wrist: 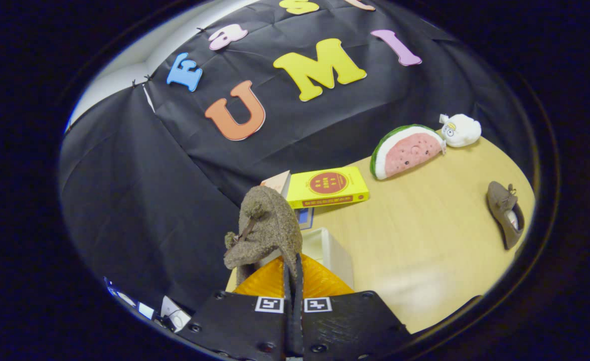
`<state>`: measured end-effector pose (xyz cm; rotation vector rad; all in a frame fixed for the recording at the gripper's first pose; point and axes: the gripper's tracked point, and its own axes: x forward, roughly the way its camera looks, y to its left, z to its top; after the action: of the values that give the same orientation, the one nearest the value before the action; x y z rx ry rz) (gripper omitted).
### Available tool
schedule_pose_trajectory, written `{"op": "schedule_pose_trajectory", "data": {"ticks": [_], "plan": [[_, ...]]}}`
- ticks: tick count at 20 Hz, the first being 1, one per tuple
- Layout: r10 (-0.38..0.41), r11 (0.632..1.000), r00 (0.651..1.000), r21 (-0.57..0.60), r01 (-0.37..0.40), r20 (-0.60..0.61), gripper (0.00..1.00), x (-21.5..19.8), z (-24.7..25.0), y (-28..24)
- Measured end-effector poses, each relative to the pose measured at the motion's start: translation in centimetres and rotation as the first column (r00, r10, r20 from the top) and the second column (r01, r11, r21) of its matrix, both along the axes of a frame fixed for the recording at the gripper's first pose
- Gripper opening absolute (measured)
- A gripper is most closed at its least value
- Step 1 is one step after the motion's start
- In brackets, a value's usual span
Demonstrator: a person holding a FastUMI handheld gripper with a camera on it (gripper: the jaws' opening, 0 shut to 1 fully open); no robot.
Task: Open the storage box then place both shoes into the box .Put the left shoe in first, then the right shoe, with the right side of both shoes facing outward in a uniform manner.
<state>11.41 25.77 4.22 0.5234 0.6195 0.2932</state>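
A handheld gripper [293,281] is carrying a brown suede-like shoe [265,228] above the near left part of a light wooden table [425,240], its two fingers pressed together on the thin edge of the shoe's collar so that the shoe is hanging upright just ahead of them, its small bow facing left. Directly beneath the shoe, a storage box [332,250] with pale walls is standing open, an orange ribbed surface [320,283] showing at its mouth just ahead of the fingers; whether that surface is the box's lid or its lining cannot be told from here.

Judging by the scene, the opening step is looking done and the first shoe is partway through its placement, lifted but not yet set inside. The matching second shoe [505,213] is lying on its side well apart on the right of the table, waiting its turn. Whether the held shoe is the left one cannot be made out.

Farther back, a yellow book [327,186] is resting on the table beyond the box, with a watermelon-slice plush [405,150] and a small white plush toy [460,130] sitting against the far wall.
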Motion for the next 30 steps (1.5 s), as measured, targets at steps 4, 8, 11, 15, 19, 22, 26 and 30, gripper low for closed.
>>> {"op": "schedule_pose_trajectory", "data": {"ticks": [4, 8, 11, 15, 19, 22, 26, 30], "plan": [[-0.049, 0.998, 0.999, 0.033, 0.049, -0.012, 0.00, 0.4, -2.0, 3.7], [-0.078, 0.996, 0.996, 0.037, 0.079, -0.033, 0.00, 0.1, -4.9, 6.1], [-0.103, 0.991, 0.993, 0.078, 0.107, -0.054, 0.00, -0.5, -6.7, 7.4], [-0.205, 0.975, 0.977, 0.082, 0.209, -0.050, 0.00, -1.1, -8.4, 7.8], [-0.175, 0.979, 0.977, 0.086, 0.185, -0.119, 0.00, -1.4, -11.0, 10.2], [-0.168, 0.983, 0.978, 0.053, 0.176, -0.128, 0.00, -1.3, -12.0, 10.5], [-0.145, 0.988, 0.976, 0.027, 0.151, -0.160, 0.03, -1.5, -13.1, 11.1], [-0.101, 0.991, 0.987, 0.075, 0.111, -0.124, 0.18, -1.0, -12.2, 12.2]]}}
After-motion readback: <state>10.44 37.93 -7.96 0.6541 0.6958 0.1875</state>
